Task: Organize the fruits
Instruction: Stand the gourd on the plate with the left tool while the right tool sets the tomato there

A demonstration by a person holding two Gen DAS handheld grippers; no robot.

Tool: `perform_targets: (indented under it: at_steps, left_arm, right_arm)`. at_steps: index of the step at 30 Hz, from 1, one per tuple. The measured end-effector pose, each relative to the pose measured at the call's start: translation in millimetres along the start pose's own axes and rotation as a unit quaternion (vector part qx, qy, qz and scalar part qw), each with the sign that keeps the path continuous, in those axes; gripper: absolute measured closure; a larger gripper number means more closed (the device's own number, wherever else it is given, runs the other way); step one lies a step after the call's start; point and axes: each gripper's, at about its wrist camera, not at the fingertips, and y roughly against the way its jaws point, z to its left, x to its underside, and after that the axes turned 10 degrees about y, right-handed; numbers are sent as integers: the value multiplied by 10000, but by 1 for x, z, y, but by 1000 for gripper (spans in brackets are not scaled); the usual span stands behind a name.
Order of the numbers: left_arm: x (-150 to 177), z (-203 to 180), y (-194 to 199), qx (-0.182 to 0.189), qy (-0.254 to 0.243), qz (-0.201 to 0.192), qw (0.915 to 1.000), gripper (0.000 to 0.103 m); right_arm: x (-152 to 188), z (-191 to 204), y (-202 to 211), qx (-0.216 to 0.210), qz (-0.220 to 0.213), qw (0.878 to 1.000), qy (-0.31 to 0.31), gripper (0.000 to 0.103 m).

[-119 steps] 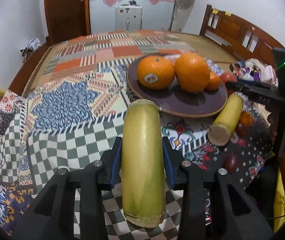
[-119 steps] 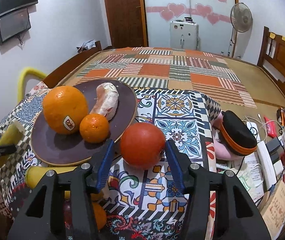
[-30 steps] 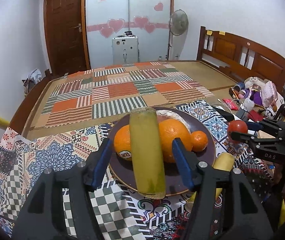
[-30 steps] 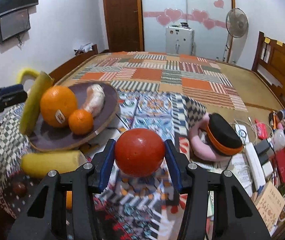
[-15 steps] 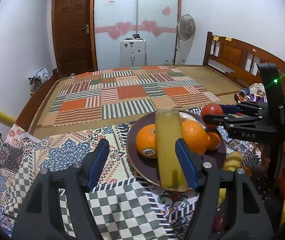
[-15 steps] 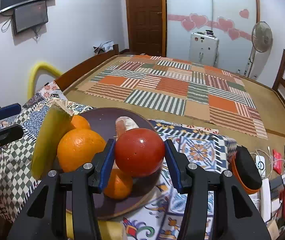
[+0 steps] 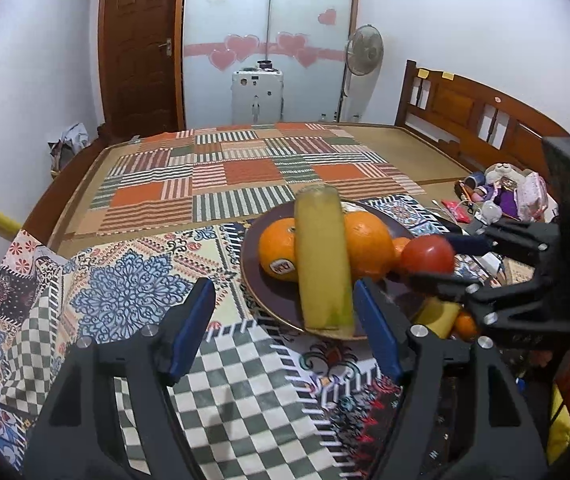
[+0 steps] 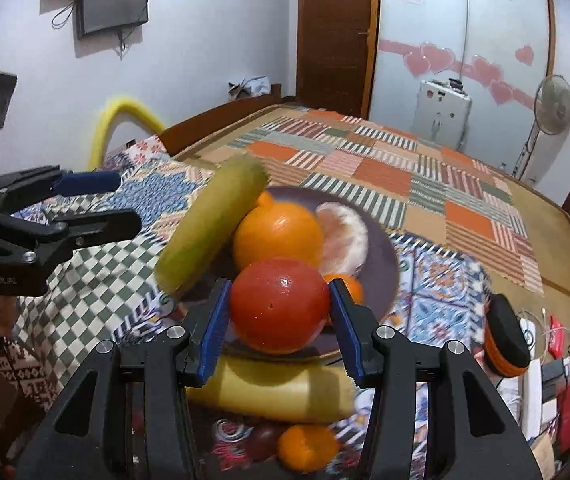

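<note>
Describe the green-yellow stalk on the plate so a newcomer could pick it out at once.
Find the dark round plate on the patterned tablecloth. The green-yellow stalk leans up from the plate's near rim against two big oranges, between the left gripper, whose fingers are opening. It is the only long cylinder on the plate; its yellower twin lies flat off it.

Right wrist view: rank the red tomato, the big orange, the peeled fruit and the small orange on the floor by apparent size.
1. Red tomato, though it is nearest the camera.
2. Big orange, looks close to the tomato, so unsure.
3. Peeled fruit.
4. Small orange.
</note>
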Motion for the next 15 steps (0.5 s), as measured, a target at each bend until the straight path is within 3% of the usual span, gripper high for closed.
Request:
perform_targets:
  at_steps: [3, 15]
  left_arm:
    - [3, -3, 2, -3, -61, 30, 10000, 29]
    - [10, 2, -9, -18, -5, 168, 9999, 28]
  right_arm:
    - [3, -2, -14, 18, 177, 9998, -57, 57]
    - [4, -5, -19, 76, 135, 9999, -66, 56]
